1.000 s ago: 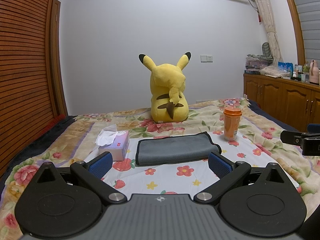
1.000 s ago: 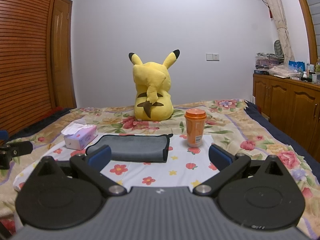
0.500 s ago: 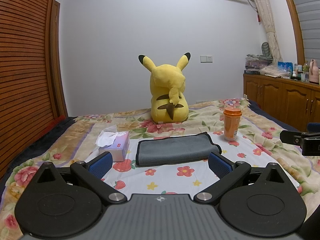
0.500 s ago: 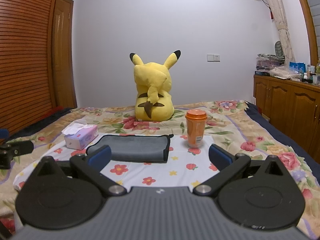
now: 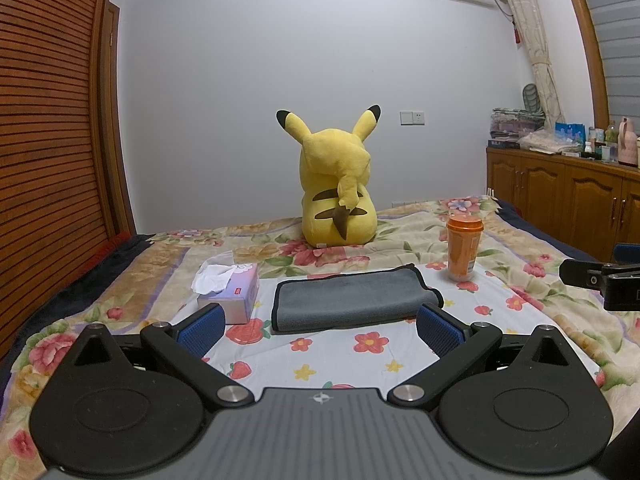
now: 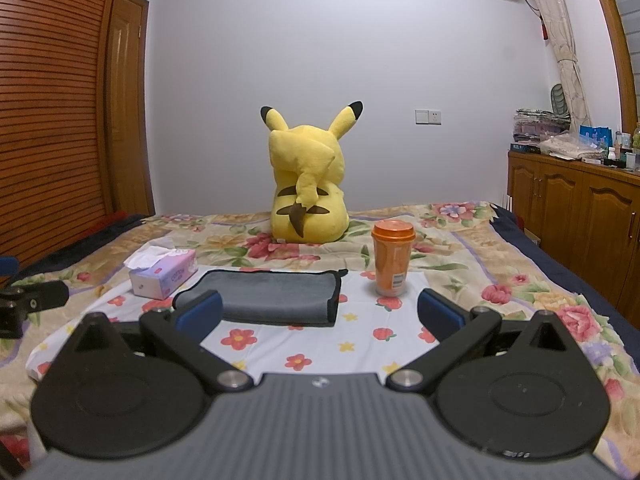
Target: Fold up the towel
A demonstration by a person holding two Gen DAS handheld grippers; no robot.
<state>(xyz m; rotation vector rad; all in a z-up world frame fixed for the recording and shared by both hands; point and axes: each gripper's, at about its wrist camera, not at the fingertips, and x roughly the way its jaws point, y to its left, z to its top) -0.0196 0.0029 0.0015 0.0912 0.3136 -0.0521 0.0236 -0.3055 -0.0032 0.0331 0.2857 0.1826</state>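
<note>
A grey towel (image 5: 352, 300) with dark edging lies folded on the white flowered sheet (image 5: 340, 360), ahead of both grippers; it also shows in the right wrist view (image 6: 276, 296). My left gripper (image 5: 320, 326) is open and empty, held short of the towel's near edge. My right gripper (image 6: 318, 312) is open and empty, with its left finger (image 6: 198, 314) in front of the towel's near left corner. Each gripper shows at the edge of the other's view, the right one (image 5: 600, 280) and the left one (image 6: 28, 300).
A tissue box (image 5: 232, 294) sits left of the towel. An orange cup (image 5: 462, 248) stands to its right. A yellow plush toy (image 5: 338, 196) sits behind on the floral bedspread. A wooden cabinet (image 5: 560, 196) runs along the right, a slatted wardrobe (image 5: 48, 120) on the left.
Both views shift very slightly. The towel and other objects have not moved, and both grippers stay open.
</note>
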